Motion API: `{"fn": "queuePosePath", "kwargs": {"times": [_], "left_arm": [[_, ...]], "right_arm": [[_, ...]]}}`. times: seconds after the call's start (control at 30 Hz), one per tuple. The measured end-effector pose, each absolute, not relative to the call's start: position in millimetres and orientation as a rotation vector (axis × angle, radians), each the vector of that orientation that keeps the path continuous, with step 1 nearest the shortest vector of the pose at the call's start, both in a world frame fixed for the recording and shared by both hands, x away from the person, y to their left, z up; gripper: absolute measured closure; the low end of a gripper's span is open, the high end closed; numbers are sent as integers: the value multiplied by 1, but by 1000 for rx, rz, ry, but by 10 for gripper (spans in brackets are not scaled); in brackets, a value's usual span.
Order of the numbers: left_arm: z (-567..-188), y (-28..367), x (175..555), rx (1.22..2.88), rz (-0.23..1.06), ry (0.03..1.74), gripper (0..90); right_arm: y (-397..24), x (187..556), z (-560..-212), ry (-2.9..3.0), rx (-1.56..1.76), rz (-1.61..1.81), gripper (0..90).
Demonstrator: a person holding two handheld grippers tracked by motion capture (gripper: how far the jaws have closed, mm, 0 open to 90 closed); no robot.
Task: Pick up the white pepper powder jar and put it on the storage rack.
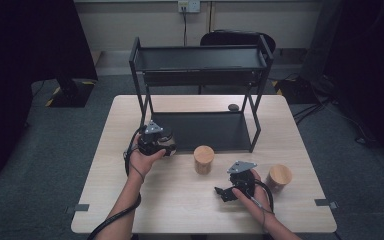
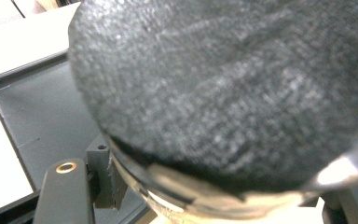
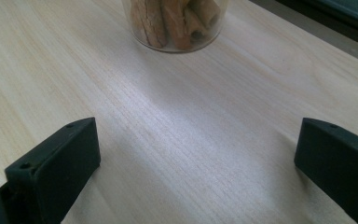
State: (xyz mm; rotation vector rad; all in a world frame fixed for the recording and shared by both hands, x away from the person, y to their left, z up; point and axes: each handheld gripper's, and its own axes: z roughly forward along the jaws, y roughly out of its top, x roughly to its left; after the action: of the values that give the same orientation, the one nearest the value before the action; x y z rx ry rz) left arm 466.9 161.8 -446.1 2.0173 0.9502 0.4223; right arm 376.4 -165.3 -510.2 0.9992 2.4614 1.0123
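- The left gripper (image 1: 161, 145) sits at the front left corner of the black shelf rack (image 1: 200, 65), and it looks clamped around a jar with a dark lid (image 2: 223, 88). In the left gripper view that rough dark lid top looms close, with a pale rim and glass below it and one jaw pressed against its side.
- That jar hangs at the front edge of the rack's lower tray (image 1: 215, 131); whether it rests on the tray or is held just above I cannot tell.
- The right gripper (image 1: 225, 192) rests low over the wooden table (image 1: 180, 200), jaws spread wide with nothing between them, aimed towards the middle jar (image 1: 204, 159).
- The middle jar, wooden-lidded, stands on the table just in front of the rack. The right gripper view shows its clear base (image 3: 177, 23) packed with brown stick-like pieces, perhaps bark or dried roots.
- A third jar (image 1: 279, 177), also wooden-lidded, stands just beside the right hand (image 1: 252, 197); its contents cannot be made out.
- The rack's upper shelf looks bare; a small dark object (image 1: 233, 107) lies on the table behind the lower tray.
- Judged as shelving the jars: one is at the rack, nearly placed; two wait on the table, so most of the work remains.
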Motion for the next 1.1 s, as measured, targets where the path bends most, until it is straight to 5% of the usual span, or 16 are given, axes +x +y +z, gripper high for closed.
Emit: {"fn": "queuePosePath", "kwargs": {"times": [1.1], "left_arm": [[-443,142,490,2015,416,978,309]], "right_arm": [[-165,376,-510,2461,999,1012,0]]}}
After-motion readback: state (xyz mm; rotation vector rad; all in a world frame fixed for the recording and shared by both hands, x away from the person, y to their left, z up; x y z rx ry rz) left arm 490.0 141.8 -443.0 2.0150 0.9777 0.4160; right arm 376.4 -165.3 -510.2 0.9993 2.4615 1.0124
